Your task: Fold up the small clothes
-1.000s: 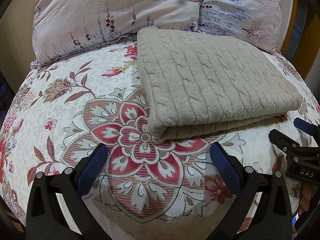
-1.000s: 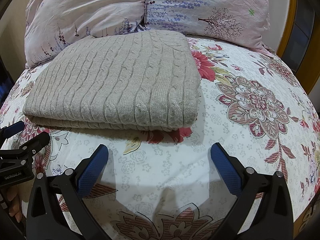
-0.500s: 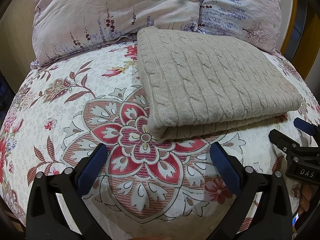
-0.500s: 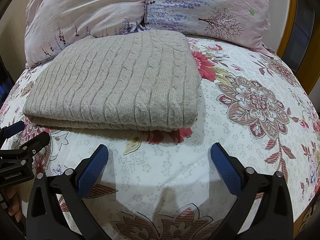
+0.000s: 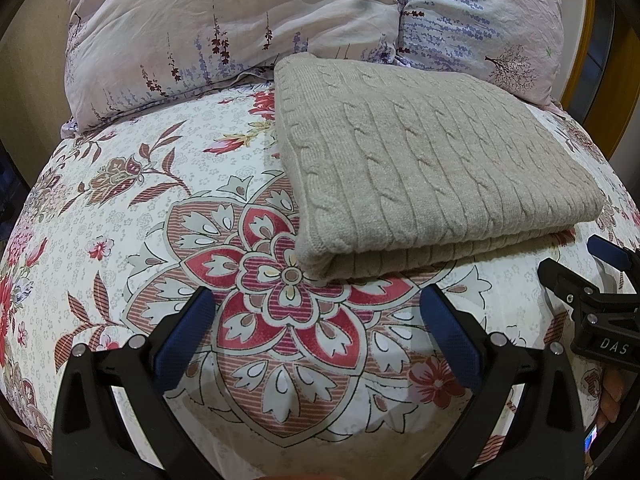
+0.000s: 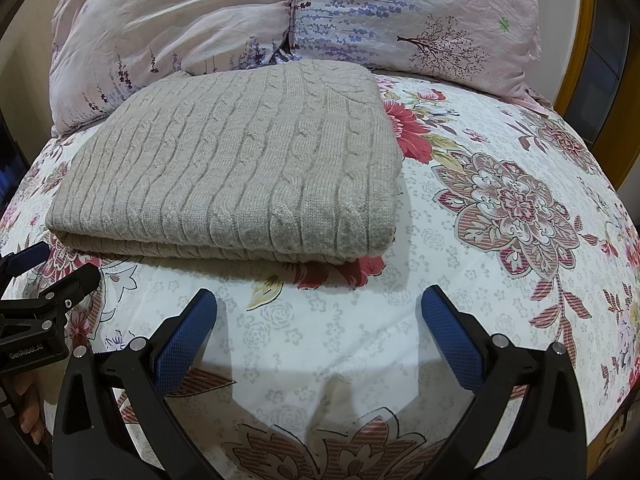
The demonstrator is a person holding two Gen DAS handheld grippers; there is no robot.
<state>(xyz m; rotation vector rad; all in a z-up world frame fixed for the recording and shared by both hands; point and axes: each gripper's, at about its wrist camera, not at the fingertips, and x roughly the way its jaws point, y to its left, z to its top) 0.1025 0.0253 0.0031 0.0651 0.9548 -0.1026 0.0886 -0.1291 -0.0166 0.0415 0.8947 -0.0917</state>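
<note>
A beige cable-knit sweater lies folded into a flat rectangle on the floral bedsheet; it also shows in the right wrist view. My left gripper is open and empty, held just in front of the sweater's near left corner, apart from it. My right gripper is open and empty, in front of the sweater's near right corner, apart from it. The right gripper shows at the right edge of the left wrist view. The left gripper shows at the left edge of the right wrist view.
Two pink floral pillows lie against the head of the bed behind the sweater. The floral bedsheet spreads to the right of the sweater and to its left. A yellow wooden frame stands at the far right.
</note>
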